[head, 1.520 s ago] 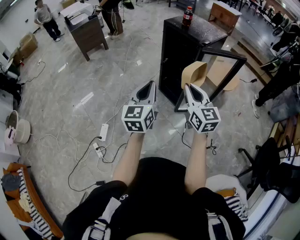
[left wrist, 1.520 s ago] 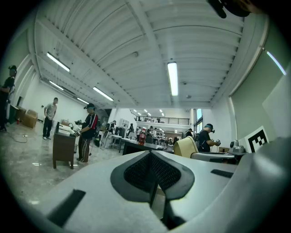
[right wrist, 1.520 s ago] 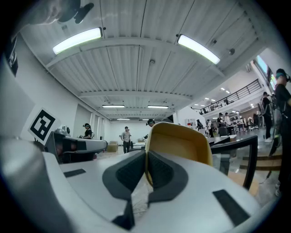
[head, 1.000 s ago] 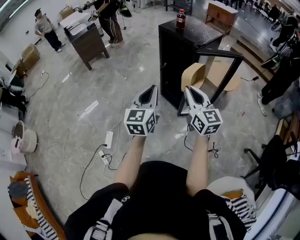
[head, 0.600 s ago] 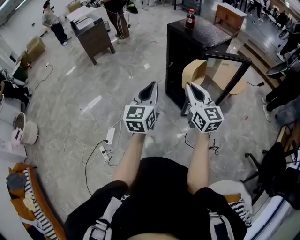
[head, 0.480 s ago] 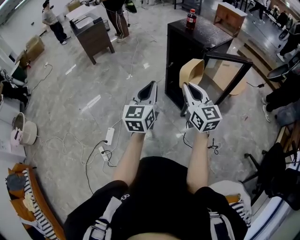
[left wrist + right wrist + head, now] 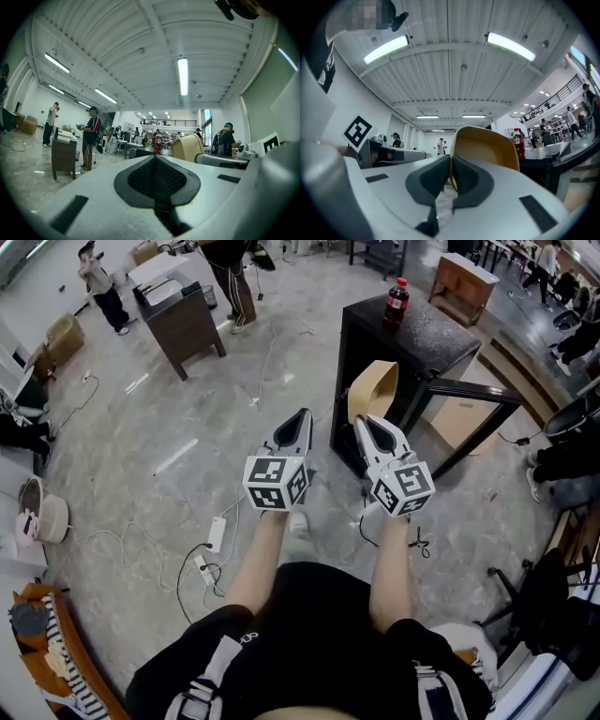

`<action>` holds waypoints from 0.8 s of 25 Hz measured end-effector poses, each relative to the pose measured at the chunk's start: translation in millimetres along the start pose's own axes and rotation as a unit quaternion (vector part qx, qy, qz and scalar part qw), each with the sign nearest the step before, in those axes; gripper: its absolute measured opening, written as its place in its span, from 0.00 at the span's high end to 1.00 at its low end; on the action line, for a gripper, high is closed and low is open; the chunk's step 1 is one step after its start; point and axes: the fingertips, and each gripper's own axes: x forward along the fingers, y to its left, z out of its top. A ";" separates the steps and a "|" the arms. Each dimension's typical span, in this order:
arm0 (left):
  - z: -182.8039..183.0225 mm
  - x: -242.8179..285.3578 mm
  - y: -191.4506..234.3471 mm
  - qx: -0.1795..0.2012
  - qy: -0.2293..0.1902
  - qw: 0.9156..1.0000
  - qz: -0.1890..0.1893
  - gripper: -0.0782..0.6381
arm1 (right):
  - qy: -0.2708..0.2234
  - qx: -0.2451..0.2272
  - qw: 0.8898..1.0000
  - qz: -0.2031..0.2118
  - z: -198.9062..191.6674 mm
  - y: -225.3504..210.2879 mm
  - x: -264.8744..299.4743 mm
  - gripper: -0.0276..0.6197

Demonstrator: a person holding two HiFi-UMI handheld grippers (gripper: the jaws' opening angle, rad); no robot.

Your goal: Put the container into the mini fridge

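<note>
The container (image 7: 373,387) is a tan, shallow bowl-like tub held up on edge, its hollow side showing in the right gripper view (image 7: 487,146). My right gripper (image 7: 361,422) is shut on its rim (image 7: 451,158). It hangs in front of the near left corner of the black mini fridge (image 7: 417,352), whose glass door (image 7: 472,416) stands swung open to the right. My left gripper (image 7: 302,415) is level with the right one, to its left, shut with nothing in it (image 7: 154,157). A red-capped bottle (image 7: 396,300) stands on the fridge top.
A brown cabinet (image 7: 184,313) stands at the far left with people beside it. A power strip and cables (image 7: 215,532) lie on the marble floor at the left. A wooden cabinet (image 7: 462,279) stands behind the fridge. A black chair (image 7: 539,601) is at the right.
I have moved closer to the fridge. The right gripper, still shut on the container, has shifted left relative to the fridge's front. The left gripper stays shut beside it.
</note>
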 end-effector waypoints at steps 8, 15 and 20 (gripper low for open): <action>-3.7 84.3 87.8 0.017 0.044 0.999 -0.005 0.88 | 0.002 0.049 0.998 -0.026 -37.9 -49.6 108.2 0.93; -8.6 153.5 149.1 -0.002 0.061 0.998 -0.024 0.88 | 0.047 0.024 0.997 -0.048 -68.3 -69.0 187.0 0.93; -45.5 188.7 154.0 -0.051 0.087 0.994 -0.047 0.88 | 0.111 0.001 0.992 -0.065 -99.5 -85.2 193.7 0.93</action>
